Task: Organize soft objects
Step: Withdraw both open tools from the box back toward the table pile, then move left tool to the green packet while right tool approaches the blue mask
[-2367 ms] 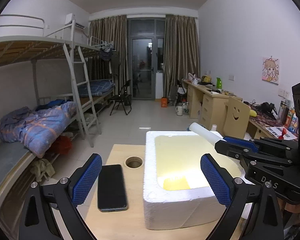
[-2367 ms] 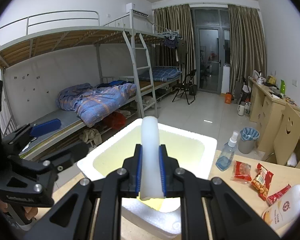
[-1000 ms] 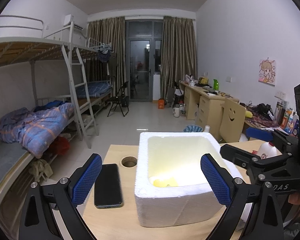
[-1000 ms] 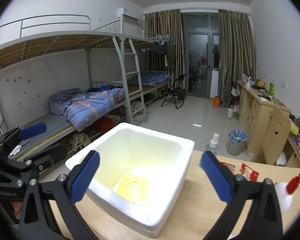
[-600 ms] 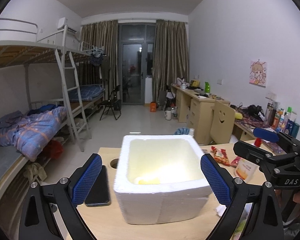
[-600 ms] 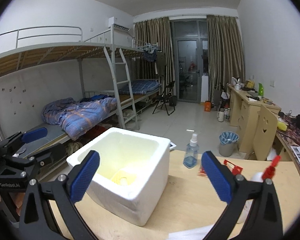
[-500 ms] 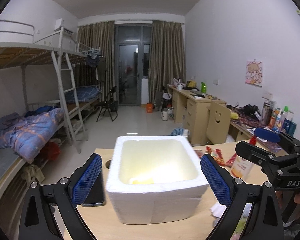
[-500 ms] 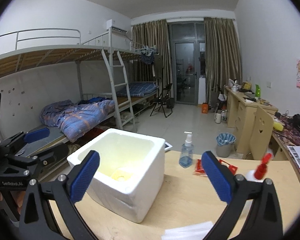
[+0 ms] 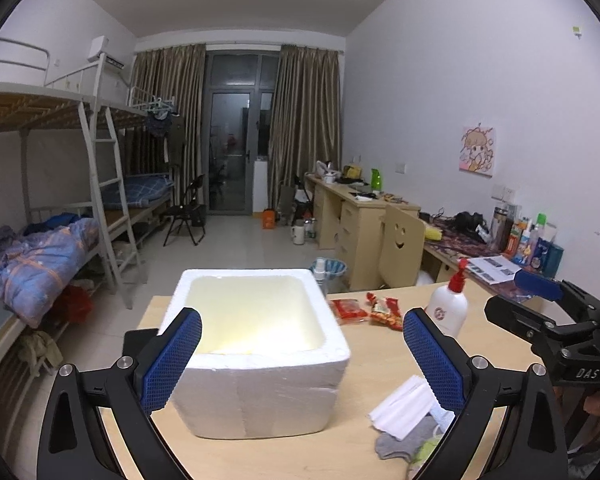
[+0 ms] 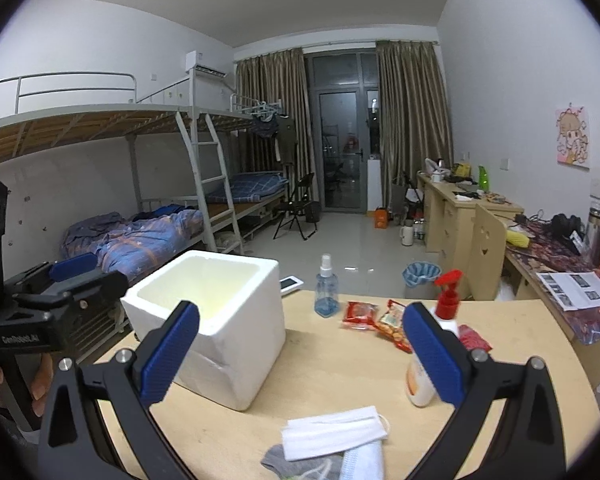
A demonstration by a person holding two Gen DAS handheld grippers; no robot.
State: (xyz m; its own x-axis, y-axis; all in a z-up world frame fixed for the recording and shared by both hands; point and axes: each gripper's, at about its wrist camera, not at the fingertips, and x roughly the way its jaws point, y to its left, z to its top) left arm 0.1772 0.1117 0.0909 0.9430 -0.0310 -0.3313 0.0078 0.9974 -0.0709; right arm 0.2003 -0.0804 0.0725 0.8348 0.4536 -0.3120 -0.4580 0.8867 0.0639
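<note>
Right gripper (image 10: 300, 352) agape, foam box (image 10: 236, 344) left, table (image 10: 340, 384) between

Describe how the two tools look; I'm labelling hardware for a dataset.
Both the left tool and the right tool have black frames with silver bolts and blue textured pads. White lettering marks each body, "DAS" on the right one.

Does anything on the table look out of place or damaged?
Nothing looks spilled or broken. The foam box shows a crease low on its front wall. The face mask and grey sock lie in a loose heap at the near edge.
</note>
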